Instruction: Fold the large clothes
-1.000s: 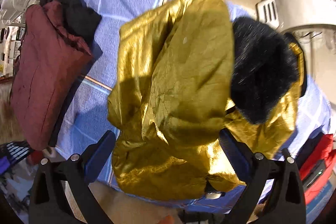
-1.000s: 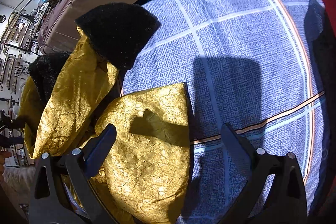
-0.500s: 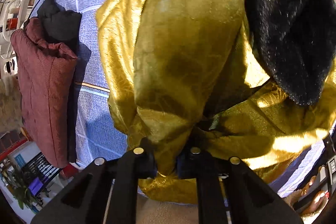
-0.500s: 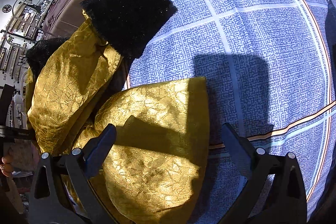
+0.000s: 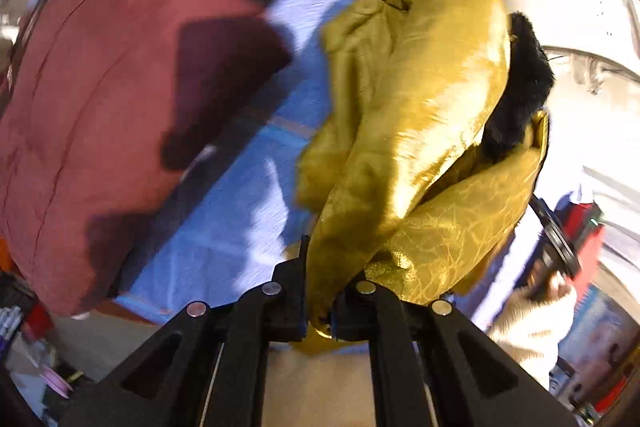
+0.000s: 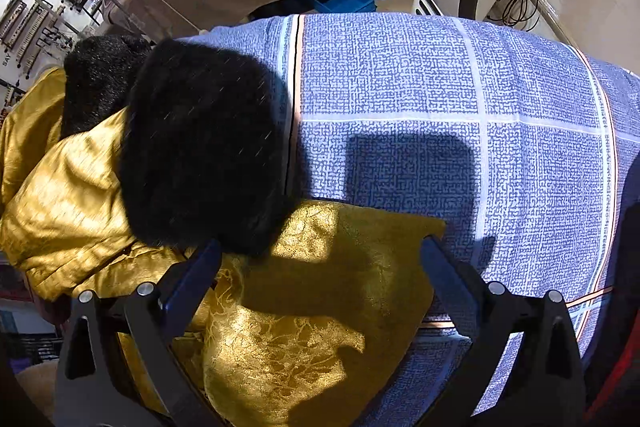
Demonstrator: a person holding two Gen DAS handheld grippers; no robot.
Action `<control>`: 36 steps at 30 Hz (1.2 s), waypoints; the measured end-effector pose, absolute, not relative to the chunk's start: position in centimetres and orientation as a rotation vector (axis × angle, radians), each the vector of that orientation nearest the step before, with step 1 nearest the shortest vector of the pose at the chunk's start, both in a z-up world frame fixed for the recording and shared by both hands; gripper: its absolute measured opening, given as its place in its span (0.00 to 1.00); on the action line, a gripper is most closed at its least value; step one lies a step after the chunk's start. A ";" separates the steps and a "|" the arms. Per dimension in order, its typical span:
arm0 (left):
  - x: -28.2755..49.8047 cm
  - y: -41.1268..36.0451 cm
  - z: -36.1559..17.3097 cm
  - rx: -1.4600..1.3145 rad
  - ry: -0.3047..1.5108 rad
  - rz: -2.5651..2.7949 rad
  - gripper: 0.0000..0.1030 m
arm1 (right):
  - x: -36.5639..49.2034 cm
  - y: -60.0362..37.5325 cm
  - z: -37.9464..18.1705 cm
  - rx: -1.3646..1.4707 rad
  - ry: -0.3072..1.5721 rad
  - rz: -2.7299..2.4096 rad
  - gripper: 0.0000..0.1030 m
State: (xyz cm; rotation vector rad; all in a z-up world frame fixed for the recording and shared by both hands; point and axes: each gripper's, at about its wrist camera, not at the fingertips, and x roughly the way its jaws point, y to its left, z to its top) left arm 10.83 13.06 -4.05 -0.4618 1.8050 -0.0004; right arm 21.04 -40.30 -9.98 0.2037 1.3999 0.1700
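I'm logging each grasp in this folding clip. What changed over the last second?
The left gripper, open a second ago, closed on the gold jacket and is pulling its edge up off the blue sheet; the black fur trim shifted toward the right gripper. That gripper stayed open above the jacket, and the maroon garment stayed put.
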 end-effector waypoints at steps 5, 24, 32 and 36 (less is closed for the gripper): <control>5.7 23.9 -7.1 -0.511 1.828 -0.011 0.07 | 20.0 -38.3 -10.4 0.061 1.426 0.187 0.95; -6.5 31.0 -9.2 -0.543 1.695 0.081 0.08 | 28.3 -28.5 -16.7 0.179 1.537 -0.021 0.96; -4.8 31.3 -8.1 -0.414 1.631 0.038 0.08 | 26.5 -25.9 -13.6 -0.027 1.328 0.105 0.66; -4.9 30.7 -8.4 -0.350 1.612 0.023 0.08 | 25.2 -25.9 -11.6 -0.150 1.170 0.150 0.96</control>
